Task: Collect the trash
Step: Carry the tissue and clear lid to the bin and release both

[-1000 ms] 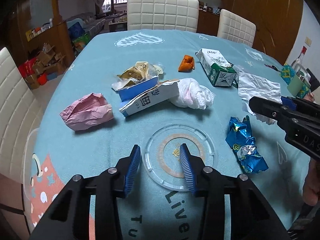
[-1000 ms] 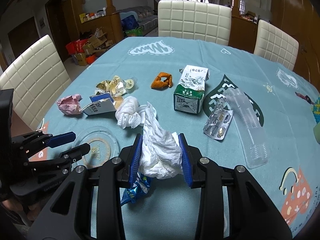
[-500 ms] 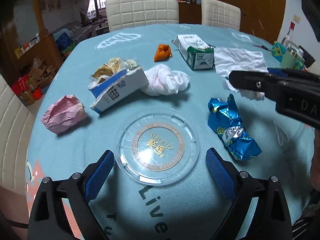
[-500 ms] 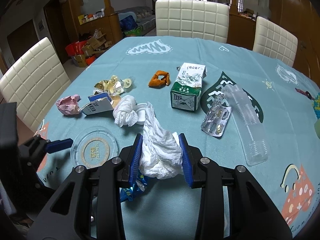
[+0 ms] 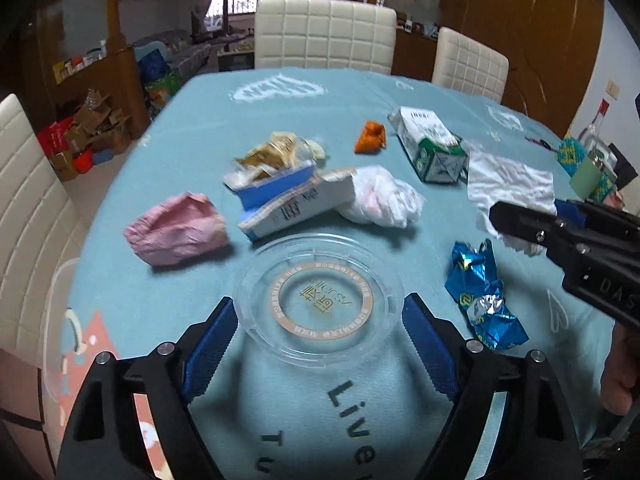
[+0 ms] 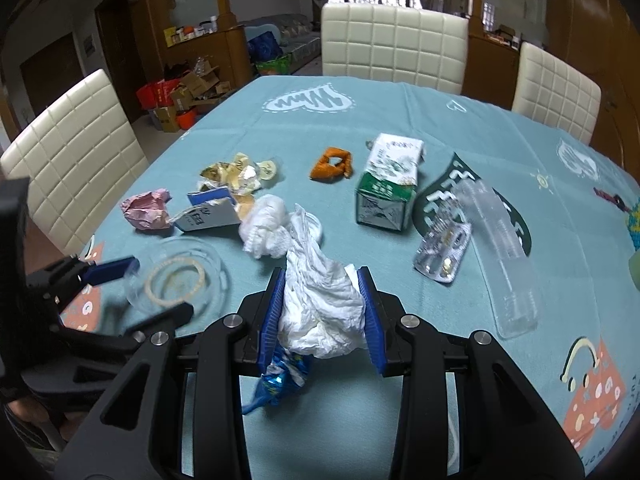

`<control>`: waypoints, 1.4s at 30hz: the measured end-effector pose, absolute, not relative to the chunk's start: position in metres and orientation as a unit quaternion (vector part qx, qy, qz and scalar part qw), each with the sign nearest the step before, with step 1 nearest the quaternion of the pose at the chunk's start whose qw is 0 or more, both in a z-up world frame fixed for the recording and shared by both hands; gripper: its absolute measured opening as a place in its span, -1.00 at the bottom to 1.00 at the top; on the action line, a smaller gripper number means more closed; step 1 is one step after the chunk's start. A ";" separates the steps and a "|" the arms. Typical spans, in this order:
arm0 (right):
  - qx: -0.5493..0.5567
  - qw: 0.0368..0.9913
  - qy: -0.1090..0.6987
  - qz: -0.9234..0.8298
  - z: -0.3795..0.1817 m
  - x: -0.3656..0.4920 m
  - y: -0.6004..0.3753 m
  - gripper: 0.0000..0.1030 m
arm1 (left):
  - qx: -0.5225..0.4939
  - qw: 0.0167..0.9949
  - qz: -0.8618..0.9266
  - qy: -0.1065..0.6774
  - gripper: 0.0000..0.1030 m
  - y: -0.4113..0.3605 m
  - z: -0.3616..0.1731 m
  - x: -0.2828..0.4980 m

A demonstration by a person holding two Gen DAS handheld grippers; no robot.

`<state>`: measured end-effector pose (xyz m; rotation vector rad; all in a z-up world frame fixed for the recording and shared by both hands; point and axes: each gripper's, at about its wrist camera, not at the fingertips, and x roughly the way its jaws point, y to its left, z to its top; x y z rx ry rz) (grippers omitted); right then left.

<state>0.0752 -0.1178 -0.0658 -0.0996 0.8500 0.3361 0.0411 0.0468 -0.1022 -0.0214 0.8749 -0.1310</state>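
Note:
My left gripper is open wide, its blue pads on either side of a clear round plastic lid on the teal tablecloth. My right gripper is shut on a crumpled white tissue held above a blue foil wrapper. The wrapper also shows in the left wrist view, with the right gripper to its right. Other trash lies beyond: a pink paper ball, a blue and white carton, a white wad, a green milk carton, an orange scrap.
A blister pack and a clear plastic bottle lie at the right. Gold wrappers lie behind the blue carton. White chairs ring the table. A flask and bottle stand at the far right edge.
My left gripper has opened wide and moved forward so its pads flank the clear lid. My right gripper has kept its hold on the tissue and hardly moved.

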 end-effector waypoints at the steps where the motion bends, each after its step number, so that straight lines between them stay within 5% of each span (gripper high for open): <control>1: -0.052 0.896 0.408 0.165 -0.064 0.075 -0.114 -0.24 | -0.011 0.907 -0.059 0.417 0.59 0.050 -0.098 0.040; 42: -0.166 0.854 0.351 0.347 -0.038 0.086 0.136 -0.23 | -0.061 0.912 0.193 0.357 0.60 0.265 -0.075 -0.005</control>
